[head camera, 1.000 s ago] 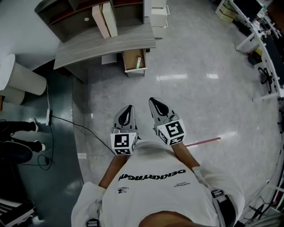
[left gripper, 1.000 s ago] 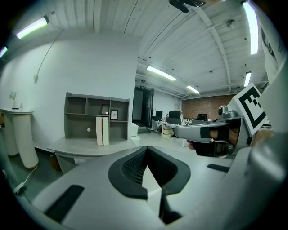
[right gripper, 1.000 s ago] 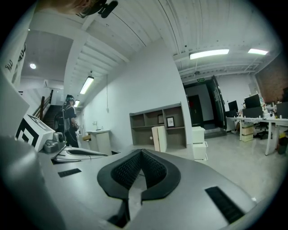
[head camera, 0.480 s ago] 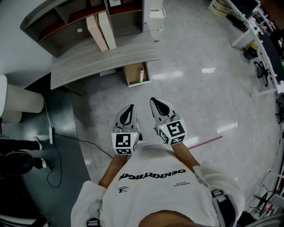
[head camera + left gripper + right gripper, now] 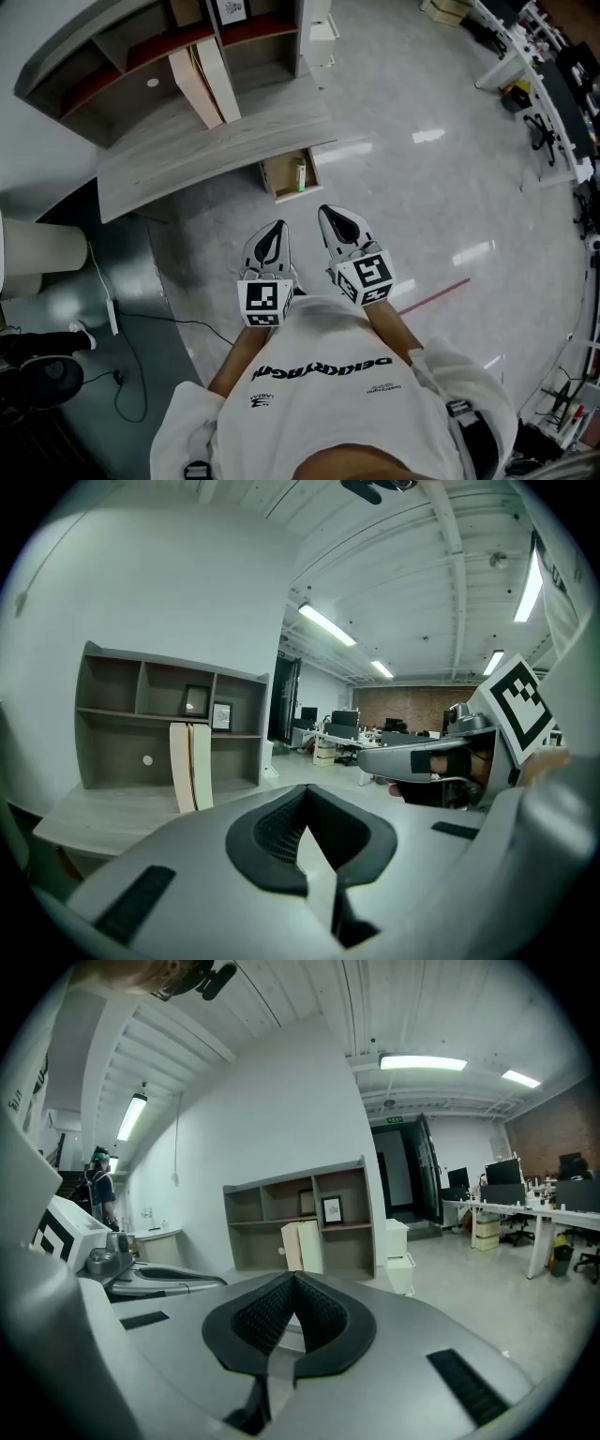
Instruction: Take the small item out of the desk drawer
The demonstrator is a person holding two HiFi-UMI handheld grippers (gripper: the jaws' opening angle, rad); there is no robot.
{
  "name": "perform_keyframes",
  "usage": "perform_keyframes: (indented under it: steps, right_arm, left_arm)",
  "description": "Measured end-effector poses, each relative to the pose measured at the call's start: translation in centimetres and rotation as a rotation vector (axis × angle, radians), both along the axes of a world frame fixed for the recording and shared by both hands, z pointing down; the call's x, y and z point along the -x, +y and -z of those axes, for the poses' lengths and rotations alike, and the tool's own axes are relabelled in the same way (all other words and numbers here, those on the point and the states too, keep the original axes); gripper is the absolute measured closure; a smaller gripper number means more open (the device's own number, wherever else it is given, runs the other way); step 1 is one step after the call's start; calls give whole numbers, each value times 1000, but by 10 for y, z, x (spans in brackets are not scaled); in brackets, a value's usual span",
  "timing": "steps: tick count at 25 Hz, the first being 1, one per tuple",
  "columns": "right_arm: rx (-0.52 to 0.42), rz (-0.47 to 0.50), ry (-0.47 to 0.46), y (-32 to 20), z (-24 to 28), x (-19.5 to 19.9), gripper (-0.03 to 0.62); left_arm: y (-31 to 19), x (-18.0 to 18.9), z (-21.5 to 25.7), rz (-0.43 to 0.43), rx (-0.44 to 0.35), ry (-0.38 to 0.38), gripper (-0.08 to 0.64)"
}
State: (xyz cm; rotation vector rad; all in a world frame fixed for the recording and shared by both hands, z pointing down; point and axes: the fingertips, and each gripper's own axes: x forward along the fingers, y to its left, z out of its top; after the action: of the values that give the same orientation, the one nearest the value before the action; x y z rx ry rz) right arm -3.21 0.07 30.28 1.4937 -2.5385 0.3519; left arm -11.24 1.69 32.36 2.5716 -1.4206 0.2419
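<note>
Under the curved grey desk an open drawer juts out over the floor, with a small green item lying along its right side. My left gripper and right gripper are held side by side in front of my chest, short of the drawer and pointing toward it. Both are shut with nothing between the pads. The left gripper looks toward the desk top and its shelf unit. The right gripper faces the same shelf unit. Neither gripper view shows the drawer.
Two pale binders stand on the desk before the shelf unit. A white drawer cabinet stands right of it. A cable and someone's shoes lie at left. Office desks line the far right.
The desk and the open drawer have drawn nearer to the grippers in the head view. Both grippers keep the same pose in front of me, still shut.
</note>
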Motion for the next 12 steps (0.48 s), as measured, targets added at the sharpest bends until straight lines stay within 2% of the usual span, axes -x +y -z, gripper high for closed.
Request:
perform_keyframes:
  steps: [7,12]
  right_arm:
    - [21,-41,13,-39,-7,11,565]
    - [55,-57,25,-51,-15,8,565]
  left_arm:
    - [-42,9,-10,-48,20,6,545]
    - [-54,7,-20,-57,52,11,545]
